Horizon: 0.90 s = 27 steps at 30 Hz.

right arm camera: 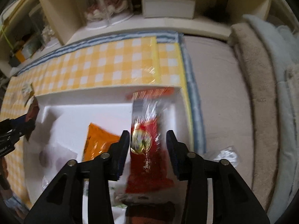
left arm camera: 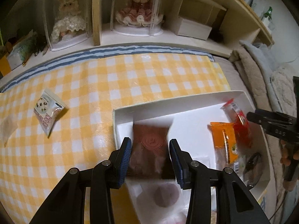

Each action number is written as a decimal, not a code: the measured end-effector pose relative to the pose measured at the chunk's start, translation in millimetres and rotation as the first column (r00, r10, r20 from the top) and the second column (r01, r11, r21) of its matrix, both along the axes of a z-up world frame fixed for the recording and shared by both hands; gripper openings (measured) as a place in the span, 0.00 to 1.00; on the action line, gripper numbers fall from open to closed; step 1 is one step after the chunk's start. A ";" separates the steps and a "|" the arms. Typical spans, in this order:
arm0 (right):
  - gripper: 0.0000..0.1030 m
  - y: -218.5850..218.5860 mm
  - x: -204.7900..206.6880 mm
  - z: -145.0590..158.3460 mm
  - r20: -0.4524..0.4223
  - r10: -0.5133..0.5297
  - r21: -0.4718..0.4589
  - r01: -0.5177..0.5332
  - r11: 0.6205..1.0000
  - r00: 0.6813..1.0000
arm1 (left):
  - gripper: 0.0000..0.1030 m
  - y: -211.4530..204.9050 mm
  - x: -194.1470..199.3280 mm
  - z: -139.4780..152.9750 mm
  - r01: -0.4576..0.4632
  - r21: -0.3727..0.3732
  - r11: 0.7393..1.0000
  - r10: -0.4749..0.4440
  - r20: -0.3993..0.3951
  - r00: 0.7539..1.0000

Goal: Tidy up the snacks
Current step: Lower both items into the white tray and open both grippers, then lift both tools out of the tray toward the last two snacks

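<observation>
Covering the surface, a yellow checked cloth (left arm camera: 115, 85) meets cream shelves (left arm camera: 130, 37).

both grippers, left gripper (left arm camera: 150, 155) and right gripper (right arm camera: 148, 145), tilt downward, jaws parted.

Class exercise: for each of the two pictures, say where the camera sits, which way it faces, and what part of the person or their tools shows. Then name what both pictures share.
Left wrist: on the left tongs, facing steeply down at a brown packet over the white box; the right tongs show.
Right wrist: on the right tongs, facing down at a red packet; the left tongs show.
Shared: box, orange packet, checked cloth, shelf.
</observation>
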State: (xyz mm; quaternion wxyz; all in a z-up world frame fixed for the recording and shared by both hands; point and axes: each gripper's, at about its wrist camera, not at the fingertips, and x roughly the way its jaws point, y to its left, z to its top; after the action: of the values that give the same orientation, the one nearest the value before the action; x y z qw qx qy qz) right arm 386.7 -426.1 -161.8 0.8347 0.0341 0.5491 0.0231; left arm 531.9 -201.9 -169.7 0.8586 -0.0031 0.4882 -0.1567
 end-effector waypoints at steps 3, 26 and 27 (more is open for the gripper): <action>0.54 -3.0 -3.1 1.0 -0.013 0.007 0.013 -0.007 1.000 1.000 | 0.54 2.8 -2.0 2.2 -0.003 -0.012 1.000 0.003 0.003 1.000; 1.00 -6.9 -60.4 20.7 0.016 0.004 0.093 -0.005 0.996 1.000 | 1.00 -6.7 -49.6 22.8 0.029 0.031 0.999 -0.028 -0.025 0.999; 1.00 -6.0 -62.8 21.7 0.016 0.002 0.098 -0.003 0.995 1.000 | 1.00 -6.6 -52.3 25.0 0.031 0.030 0.999 -0.030 -0.022 0.999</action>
State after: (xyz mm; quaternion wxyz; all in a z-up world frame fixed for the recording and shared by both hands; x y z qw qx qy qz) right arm 323.8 -432.1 -140.1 0.8363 0.0742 0.5407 0.0514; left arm 479.6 -208.5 -144.7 0.8506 0.0158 0.4999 -0.1623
